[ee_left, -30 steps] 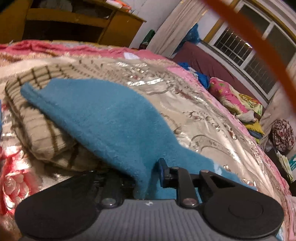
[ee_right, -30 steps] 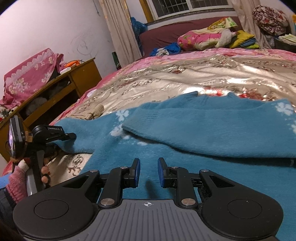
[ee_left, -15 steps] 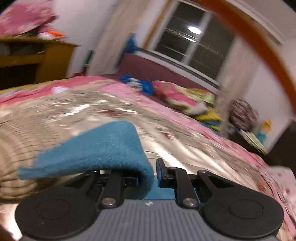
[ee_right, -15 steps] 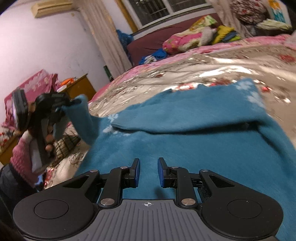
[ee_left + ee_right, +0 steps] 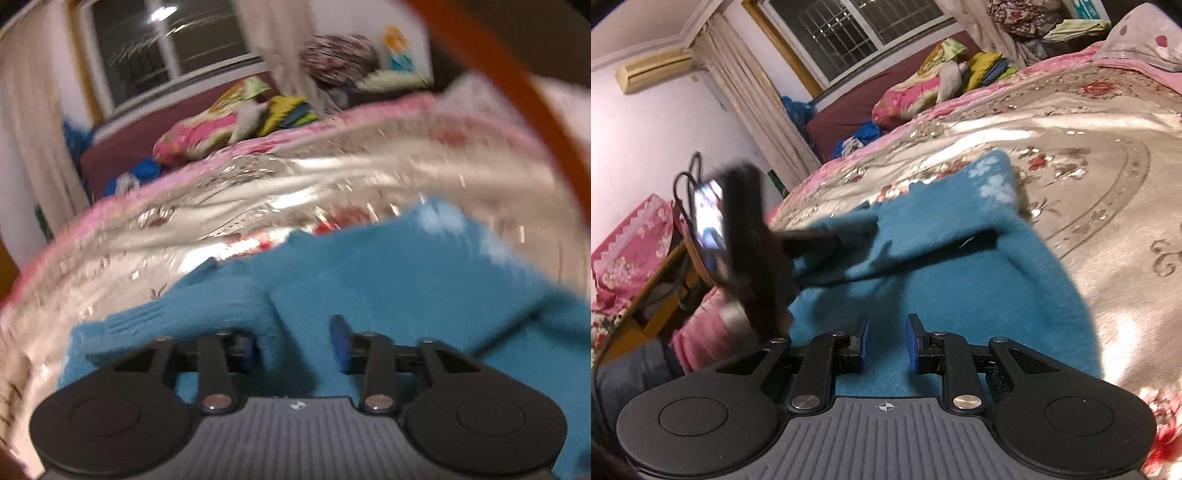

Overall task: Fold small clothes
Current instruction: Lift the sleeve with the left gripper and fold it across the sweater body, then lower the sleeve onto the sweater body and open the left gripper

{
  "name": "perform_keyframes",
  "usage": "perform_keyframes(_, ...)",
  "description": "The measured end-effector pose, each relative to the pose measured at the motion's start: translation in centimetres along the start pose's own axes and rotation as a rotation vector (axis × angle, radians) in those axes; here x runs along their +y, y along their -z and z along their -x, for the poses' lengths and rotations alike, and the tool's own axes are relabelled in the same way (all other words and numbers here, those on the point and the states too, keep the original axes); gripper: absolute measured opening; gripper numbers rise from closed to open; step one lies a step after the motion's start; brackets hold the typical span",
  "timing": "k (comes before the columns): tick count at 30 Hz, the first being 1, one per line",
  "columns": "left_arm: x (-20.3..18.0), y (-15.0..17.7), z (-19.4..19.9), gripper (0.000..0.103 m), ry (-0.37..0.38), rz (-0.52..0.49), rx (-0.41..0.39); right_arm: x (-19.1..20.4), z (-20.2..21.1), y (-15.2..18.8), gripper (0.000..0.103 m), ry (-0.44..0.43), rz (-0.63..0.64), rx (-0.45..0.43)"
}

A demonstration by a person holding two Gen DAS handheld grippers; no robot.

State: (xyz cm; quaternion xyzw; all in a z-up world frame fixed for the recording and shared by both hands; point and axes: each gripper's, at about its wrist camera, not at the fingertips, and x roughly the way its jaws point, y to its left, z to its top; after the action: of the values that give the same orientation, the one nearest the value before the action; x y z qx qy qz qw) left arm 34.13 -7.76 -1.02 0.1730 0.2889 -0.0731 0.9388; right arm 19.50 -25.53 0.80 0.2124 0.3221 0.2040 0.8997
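While the shiny floral bedspread [image 5: 1071, 122] fills most of both views, the blue sweater [image 5: 960, 295] lies across its lower middle, now with a sleeve [image 5: 207, 302] carried over onto the body. A second ago that sleeve hung out at the left over a striped bundle, pinched in the left gripper [image 5: 295, 343]; since then it has swept across, and the jaws are opening, the sleeve end draped on the left finger with no pad pressing it. By my reading, the second sleeve fold is being let go, and the body remains to be doubled over.

In the right-wrist view the left gripper [image 5: 827, 240] shows blurred at middle left, over the folded sleeves, held by a hand in a pink cuff [image 5: 701, 332]. The right gripper [image 5: 884, 345] hovers low above the sweater's near part, jaws narrowly apart as they were before and nothing between them.

Beyond the bed's far edge, a maroon sofa [image 5: 857, 107] carries a bright bundle of bedding [image 5: 916, 92]; a wooden cabinet [image 5: 639, 314] sits at lower left. Nothing lies on the sweater to block the next fold, though the sleeve could slip back off.
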Motion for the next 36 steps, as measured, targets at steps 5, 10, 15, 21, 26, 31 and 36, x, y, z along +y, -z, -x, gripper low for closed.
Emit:
perform_keyframes(5, -2.5, 0.7, 0.7, 0.062, -0.07, -0.176, 0.001, -0.8, 0.8, -0.4, 0.022, 0.0, -0.022, -0.023)
perform_keyframes(10, 0.3, 1.0, 2.1, 0.065, -0.013, -0.025, 0.023, -1.1, 1.4, -0.9, 0.022, -0.003, -0.034, -0.042)
perform_keyframes(15, 3.2, 1.8, 2.4, 0.066, 0.04, 0.147, 0.039, -1.0, 1.4, -1.2, 0.022, -0.015, -0.037, -0.049)
perform_keyframes(21, 6.4, 1.1, 2.0, 0.066, 0.093, 0.377, 0.036, -1.2, 1.2, -1.2, 0.022, -0.019, -0.044, -0.046)
perform_keyframes(26, 7.0, -0.2, 0.8, 0.066, 0.063, 0.47, 0.02, -1.7, 1.4, -1.4, 0.022, -0.018, -0.06, -0.051)
perform_keyframes(31, 3.1, -2.3, 0.8, 0.066, -0.007, 0.254, -0.018, -2.3, 1.6, -1.6, 0.022, -0.014, -0.073, -0.059)
perform_keyframes(36, -5.1, -2.5, 1.8, 0.066, -0.078, -0.269, -0.103, -2.7, 1.8, -1.8, 0.022, -0.008, -0.081, -0.062)
